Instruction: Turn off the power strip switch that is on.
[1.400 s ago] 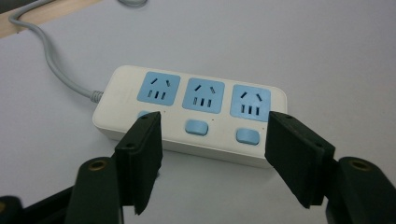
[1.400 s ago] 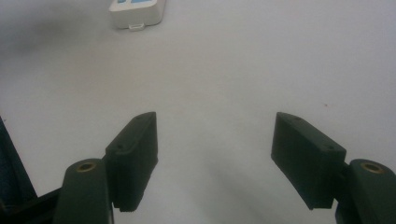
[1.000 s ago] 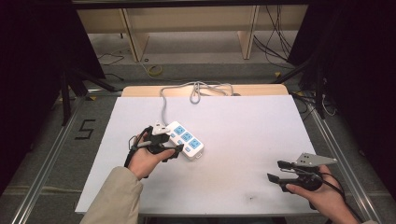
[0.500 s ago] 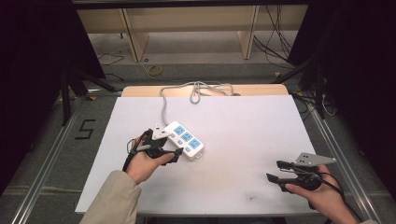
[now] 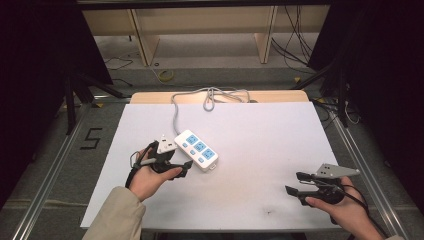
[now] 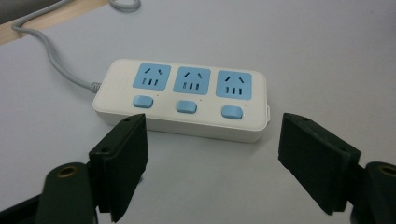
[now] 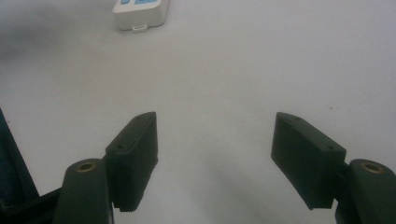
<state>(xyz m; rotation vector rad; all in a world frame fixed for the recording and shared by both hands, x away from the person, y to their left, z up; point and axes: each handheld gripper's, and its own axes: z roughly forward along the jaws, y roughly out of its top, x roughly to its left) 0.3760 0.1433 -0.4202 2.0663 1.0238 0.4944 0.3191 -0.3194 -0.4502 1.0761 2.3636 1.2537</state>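
Power strip: a white power strip [image 5: 196,149] with three blue sockets is seen lying flat on the white bench [image 5: 270,145], left of centre, set at a slant with its grey cable [image 5: 176,111] led off to the far edge.
Left gripper: the left gripper [image 5: 186,164] is held at the strip's near left side; in the left gripper view the strip [image 6: 183,97] is seen just beyond the two fingers [image 6: 122,163], apart from both.
Left fingers: spread wide, with nothing held; bare bench is seen between them, and they have just been opening.
Right gripper: the right gripper [image 5: 294,183] is held low over the near right of the bench, well apart from the strip.
Right fingers: spread wide, nothing gripped; bare bench is seen between them [image 7: 133,156].
Change: compared with a second ago, the left gripper is drawn slightly back from the strip, which lies where it lay; the right hand is unmoved.
Hard to make out: in the right gripper view the strip [image 7: 140,14] is cut off by the top edge; whether the left fingertips touch the bench cannot be told.
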